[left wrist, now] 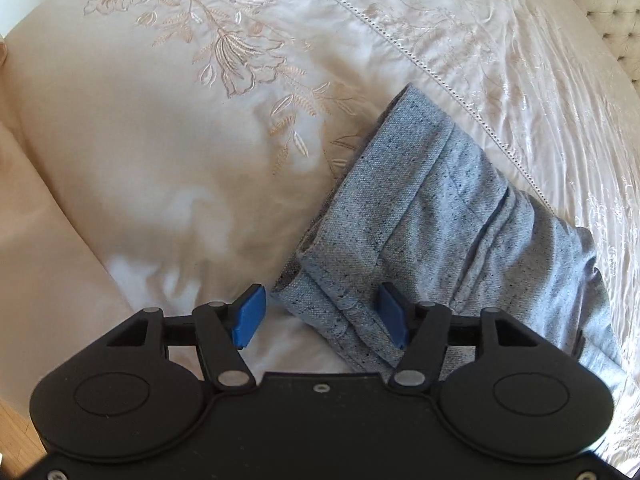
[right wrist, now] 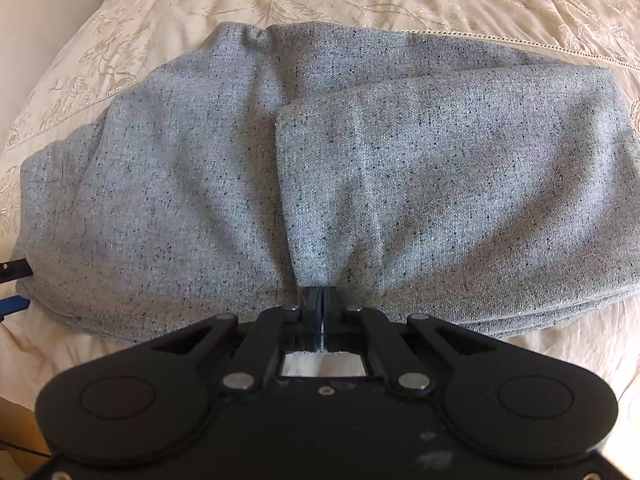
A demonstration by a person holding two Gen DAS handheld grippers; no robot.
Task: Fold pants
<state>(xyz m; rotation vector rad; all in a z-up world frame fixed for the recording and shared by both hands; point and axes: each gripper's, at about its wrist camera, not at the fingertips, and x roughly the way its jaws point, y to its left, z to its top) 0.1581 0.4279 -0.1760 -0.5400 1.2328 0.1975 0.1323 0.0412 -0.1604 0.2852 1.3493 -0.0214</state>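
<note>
Two grippers were in view, one per wrist camera. The left gripper [left wrist: 322, 316] stood with its jaws wide apart, its blue pads [left wrist: 249, 316] clear of any cloth; the hem end of the pants [left wrist: 432, 232] lay between them, touching neither pad as far as the view showed. The right gripper [right wrist: 319, 300] had its jaws pressed together, and a pinch of grey fabric puckered into folds right at the closed tips, so it was clamped on the near edge of the pants [right wrist: 320, 180].

In the left wrist view, the pants ran as a folded band from the lower centre, at the gripper, up and to the right, then bent back toward the lower right edge. The long axis of the visible leg section pointed diagonally toward the upper right. In the right wrist view, the garment lay broadside, its long axis left to right, with one folded layer lapped over the right half. The other gripper's blue and black finger showed at the far left edge, at the cloth's end.

The pants rested on a cream bedspread [left wrist: 160, 140] embroidered with floral stems and crossed by a stitched seam line [left wrist: 420, 64]. A tufted headboard [left wrist: 612, 4] showed at the upper right, and wood flooring [left wrist: 16, 436] at the lower left.
</note>
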